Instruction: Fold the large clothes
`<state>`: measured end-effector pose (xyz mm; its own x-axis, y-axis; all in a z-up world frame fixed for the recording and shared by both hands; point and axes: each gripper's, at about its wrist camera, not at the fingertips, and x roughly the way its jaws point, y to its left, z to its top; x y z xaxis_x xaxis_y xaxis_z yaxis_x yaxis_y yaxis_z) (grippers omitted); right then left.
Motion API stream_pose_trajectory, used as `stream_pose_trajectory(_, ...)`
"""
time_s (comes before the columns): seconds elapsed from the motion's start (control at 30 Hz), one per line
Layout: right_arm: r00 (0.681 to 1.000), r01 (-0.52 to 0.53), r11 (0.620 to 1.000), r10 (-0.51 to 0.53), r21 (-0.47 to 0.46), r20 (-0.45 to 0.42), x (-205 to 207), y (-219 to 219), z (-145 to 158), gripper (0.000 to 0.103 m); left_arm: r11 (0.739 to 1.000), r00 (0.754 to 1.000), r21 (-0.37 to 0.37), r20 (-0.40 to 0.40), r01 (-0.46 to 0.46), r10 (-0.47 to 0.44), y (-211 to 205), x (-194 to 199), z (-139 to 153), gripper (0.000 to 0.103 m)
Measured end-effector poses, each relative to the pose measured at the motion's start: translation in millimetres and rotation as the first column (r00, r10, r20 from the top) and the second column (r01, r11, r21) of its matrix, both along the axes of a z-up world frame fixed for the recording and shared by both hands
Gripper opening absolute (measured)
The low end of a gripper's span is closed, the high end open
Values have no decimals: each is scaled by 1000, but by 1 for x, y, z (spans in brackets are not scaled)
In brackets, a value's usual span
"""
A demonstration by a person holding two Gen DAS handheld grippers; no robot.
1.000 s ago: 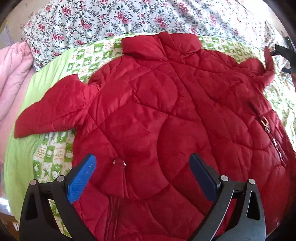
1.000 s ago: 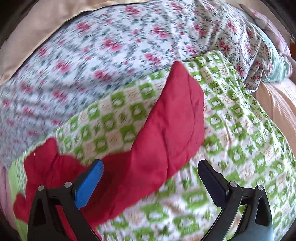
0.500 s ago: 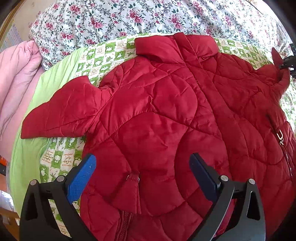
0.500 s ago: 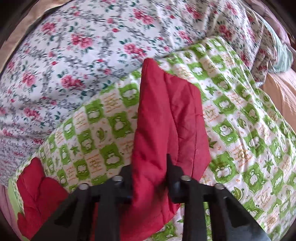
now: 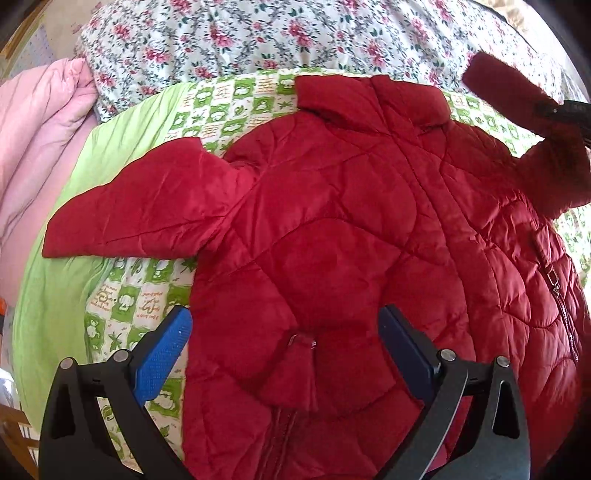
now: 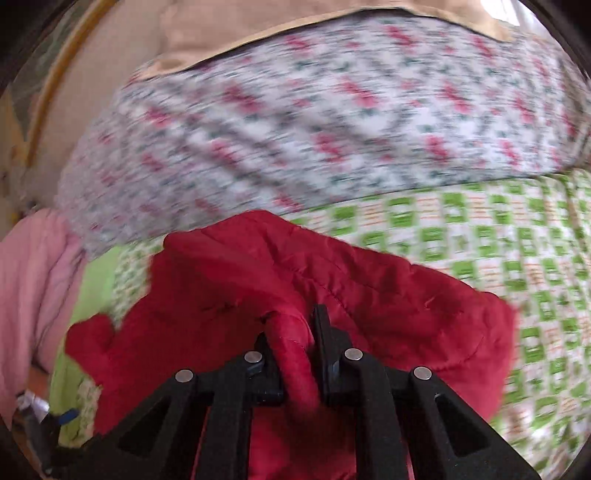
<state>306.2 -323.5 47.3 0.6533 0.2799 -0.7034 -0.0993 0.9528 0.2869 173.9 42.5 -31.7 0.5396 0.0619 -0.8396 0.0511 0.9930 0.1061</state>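
Observation:
A red quilted jacket point(image 5: 332, 240) lies spread on the bed, collar at the far side, zipper running down on the right. Its left sleeve point(image 5: 140, 210) stretches flat to the left. My left gripper point(image 5: 284, 317) hovers open over the lower body of the jacket, with nothing between its blue pads. The right sleeve point(image 5: 517, 96) is lifted off the bed at the far right, pinched by my right gripper point(image 5: 565, 110). In the right wrist view that gripper point(image 6: 291, 325) is closing tight on a fold of the sleeve point(image 6: 351, 291), both pads pressing on it.
Under the jacket lies a green-and-white checked sheet point(image 5: 147, 295) with a plain green border point(image 5: 55, 314). A floral quilt point(image 5: 295, 33) is bunched along the far side and a pink quilt point(image 5: 37, 147) lies at the left. The bed's edge shows at the lower left.
My right gripper went from wide open to shut on the right sleeve, then lifted it off the bed and swung it left. The left gripper drifted slightly and stayed open.

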Motion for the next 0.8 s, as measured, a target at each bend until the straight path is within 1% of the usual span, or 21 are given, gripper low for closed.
stream_pose_trajectory(0.07,996,-90,996,90,17,8,-5,40,-1,12,1000,1000,-6,4,-9,9,7,-2,2,101)
stream_pose_trajectory(0.1,992,-124,992,124,26,9,-6,53,-1,12,1000,1000,-10,7,-14,14,10,-3,3,101)
stream_pose_trajectory(0.17,978,-211,977,211,25,5,-11,92,-7,12,1000,1000,-17,10,-24,24,18,-5,4,101)
stream_pose_trajectory(0.23,957,-291,957,291,-17,-7,-17,133,-15,12,999,999,-28,11,-33,33,26,-7,5,101)
stream_pose_trajectory(0.37,910,-415,908,412,-54,-51,-27,192,-40,12,998,998,-44,25,-52,53,44,-11,10,101)
stream_pose_trajectory(0.47,886,-462,883,454,-88,-93,-39,222,-61,12,996,997,-57,35,-65,67,56,-13,13,101)
stream_pose_trajectory(0.53,875,-481,872,471,-87,-114,-41,227,-70,13,995,996,-62,42,-72,75,64,-15,15,101)
stream_pose_trajectory(0.57,870,-489,868,478,-88,-123,-43,229,-74,16,995,996,-71,47,-74,78,68,-15,16,101)
stream_pose_trajectory(0.67,853,-517,847,501,-121,-145,-54,237,-83,19,994,995,-84,60,-74,79,76,-16,18,101)
stream_pose_trajectory(0.73,842,-535,834,513,-133,-168,-57,243,-87,26,993,995,-93,69,-72,79,79,-15,19,101)
stream_pose_trajectory(0.77,831,-549,827,525,-123,-181,-58,244,-89,44,993,995,-99,72,-68,75,80,-15,19,101)
stream_pose_trajectory(0.8,820,-564,818,540,-113,-191,-60,246,-91,67,992,995,-111,75,-58,66,80,-14,20,101)
